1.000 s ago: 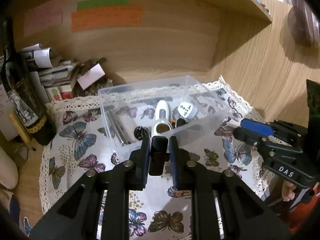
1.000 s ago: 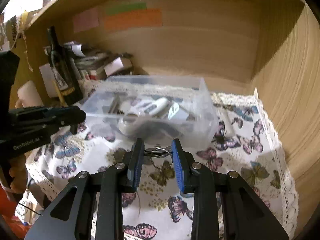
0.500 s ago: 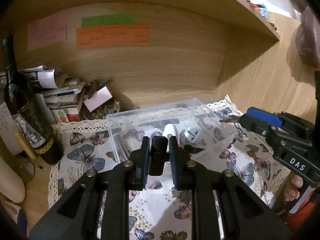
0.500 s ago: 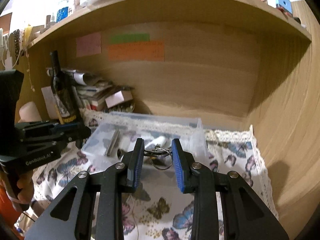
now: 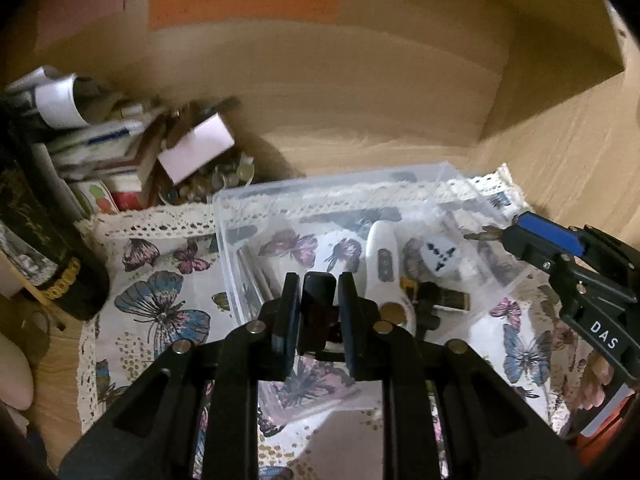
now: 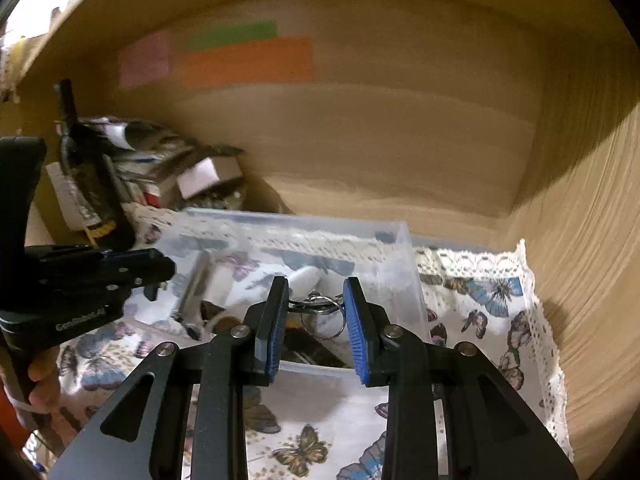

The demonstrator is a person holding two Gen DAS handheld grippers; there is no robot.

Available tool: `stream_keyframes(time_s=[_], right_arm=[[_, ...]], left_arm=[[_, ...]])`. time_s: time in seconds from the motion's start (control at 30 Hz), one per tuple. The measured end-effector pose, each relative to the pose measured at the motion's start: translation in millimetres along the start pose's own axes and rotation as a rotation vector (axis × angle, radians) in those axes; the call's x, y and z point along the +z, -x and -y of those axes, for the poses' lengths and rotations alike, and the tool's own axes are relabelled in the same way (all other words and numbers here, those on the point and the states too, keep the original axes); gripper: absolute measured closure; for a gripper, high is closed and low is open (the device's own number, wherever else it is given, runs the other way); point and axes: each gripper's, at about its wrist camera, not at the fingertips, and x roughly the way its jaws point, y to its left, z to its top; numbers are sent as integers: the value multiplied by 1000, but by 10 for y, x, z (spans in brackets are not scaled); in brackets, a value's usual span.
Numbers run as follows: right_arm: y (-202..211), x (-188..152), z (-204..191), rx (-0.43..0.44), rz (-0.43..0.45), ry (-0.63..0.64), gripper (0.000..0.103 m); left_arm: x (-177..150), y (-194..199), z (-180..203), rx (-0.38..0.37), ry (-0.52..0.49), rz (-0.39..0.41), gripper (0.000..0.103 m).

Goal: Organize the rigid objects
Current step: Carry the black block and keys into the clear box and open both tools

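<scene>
A clear plastic box sits on the butterfly cloth, holding a white remote and white adapter; a black block and key ring hang clamped above it.

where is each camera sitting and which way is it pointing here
Left wrist: sits on the left claw, looking forward and down into the clear bin; its own fingers grip a black block; the right claw enters from the right.
Right wrist: sits on the right claw, above the bin's near wall, facing the wooden back panel; its fingers hold a key ring; the left claw and the person's hand show at left.
Shared: bin, butterfly cloth, dark bottle.
</scene>
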Motion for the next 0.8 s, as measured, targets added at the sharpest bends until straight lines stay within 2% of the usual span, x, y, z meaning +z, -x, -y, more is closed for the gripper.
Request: stream_keyframes(time_s=[0.23,0.57,0.8], right_arm=[[-281,-43,71,-10,-63,-12,77],[-496,-122,112,0,-125,-27,77],[-456,-127,53,33,-132,-6,76]], left_arm=[[-19,-221,-6,13,-3,-44,84],[-26,-317,117,31,-46,-68,84],[-45,-195,145,11,-41,-49,68]])
